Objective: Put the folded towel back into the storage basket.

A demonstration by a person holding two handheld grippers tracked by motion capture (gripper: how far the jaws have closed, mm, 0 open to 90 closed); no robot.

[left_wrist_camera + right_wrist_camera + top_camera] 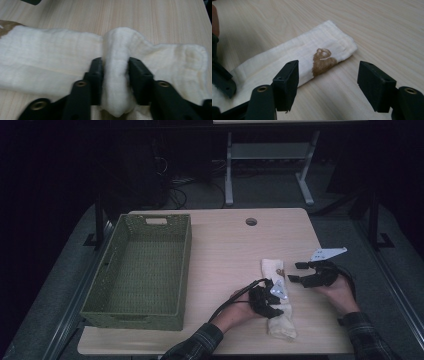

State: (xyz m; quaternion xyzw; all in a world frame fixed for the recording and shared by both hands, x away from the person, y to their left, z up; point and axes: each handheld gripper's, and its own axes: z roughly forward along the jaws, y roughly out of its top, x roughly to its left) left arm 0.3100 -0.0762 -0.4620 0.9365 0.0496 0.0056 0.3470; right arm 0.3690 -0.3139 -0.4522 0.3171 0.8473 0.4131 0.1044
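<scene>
Cloth (278, 295), cream-white and folded into a long strip, lies on the bench (225, 250) toward the person's right, well apart from the green woven basket (140, 270) that stands on the bench's left side. A brown patch (323, 62) marks the strip near its far end.

From the left claw view, the left claw (115, 75) is clenched on a ridge of the cloth: a fold of fabric bulges up between the two pads (97, 72) and is squeezed from both sides, with the rest of the strip spreading flat on the wood to either side. In the high view the same claw (267, 302) sits over the near half of the strip.

The right claw (328, 82) is released, its jaws standing wide with only bench and the cloth's edge between them (nothing is touched). It hovers just beside the brown-marked end; the high view shows it (305, 272) to the right of that end.

My reading is that the step in hand is the pickup, half done: one end is pinched, the other is not yet taken. The next move calls for the right claw to slide in over the far end and close on it, low enough to catch fabric rather than skate across the wood, so both claws can lift together, probably toward the basket.
</scene>
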